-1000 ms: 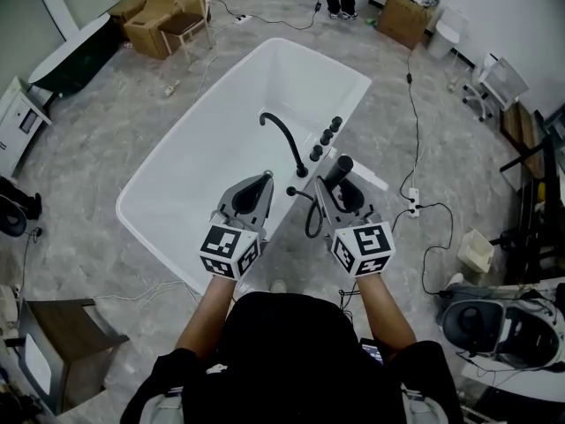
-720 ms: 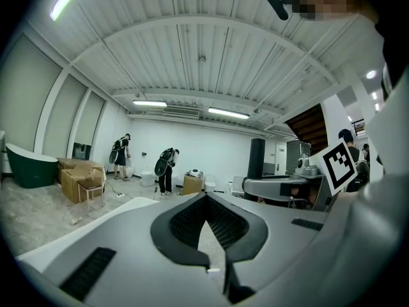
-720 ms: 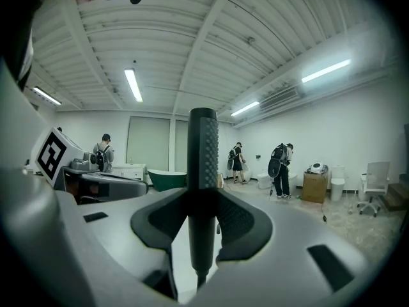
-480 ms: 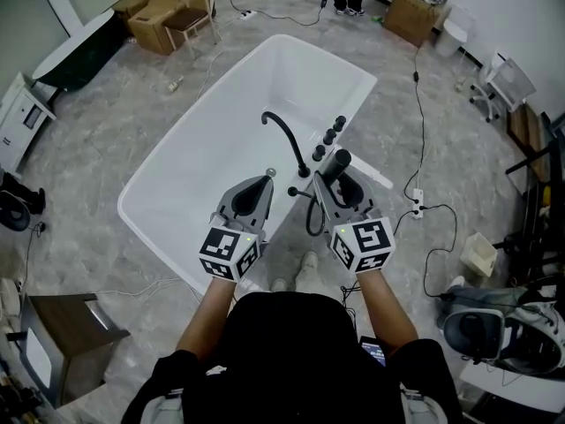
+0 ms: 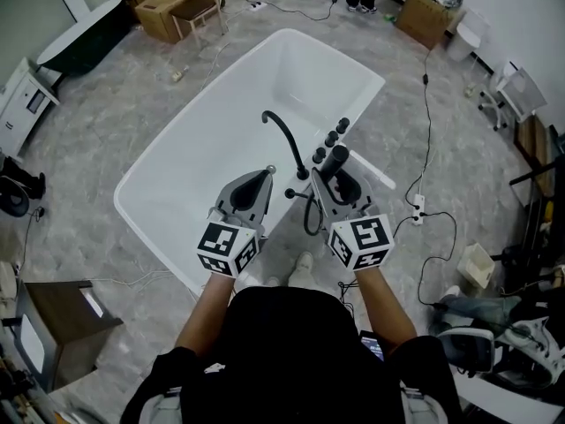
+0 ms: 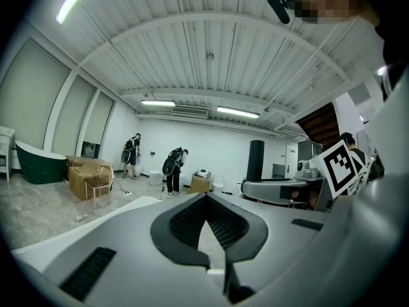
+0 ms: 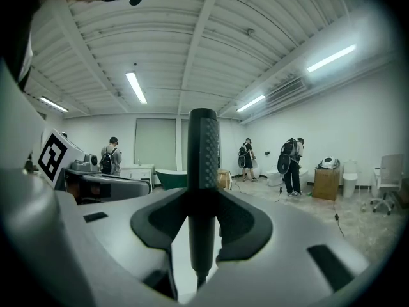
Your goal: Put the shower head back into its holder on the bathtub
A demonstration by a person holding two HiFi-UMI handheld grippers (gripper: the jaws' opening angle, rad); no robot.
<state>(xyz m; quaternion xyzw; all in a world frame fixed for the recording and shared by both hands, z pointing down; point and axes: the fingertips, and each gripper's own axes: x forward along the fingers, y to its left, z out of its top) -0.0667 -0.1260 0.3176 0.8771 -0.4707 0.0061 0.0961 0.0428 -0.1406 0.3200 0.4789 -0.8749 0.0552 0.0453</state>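
The white bathtub (image 5: 177, 162) lies ahead, with a black curved faucet (image 5: 284, 138) and a row of black knobs (image 5: 330, 137) on its right rim. My right gripper (image 5: 328, 180) is shut on the black stick shower head (image 5: 335, 160), which stands upright between the jaws over that rim. The same shower head (image 7: 203, 165) fills the middle of the right gripper view, where my right gripper (image 7: 203, 226) clamps its lower shaft. Its black hose (image 5: 309, 219) loops down beside the tub. My left gripper (image 5: 267, 175) is shut and empty, just left of the right one; its closed jaws (image 6: 206, 203) hold nothing.
Cables and a power strip (image 5: 416, 207) lie on the floor right of the tub. Cardboard boxes (image 5: 168, 3) and a chair stand at the far left. People (image 6: 172, 168) stand at the far wall. A dark green tub (image 6: 35, 165) sits at the left.
Both grippers have edged forward towards the tub's faucet rim, and the view has followed. The shower head stays in the right gripper; the left stays shut.
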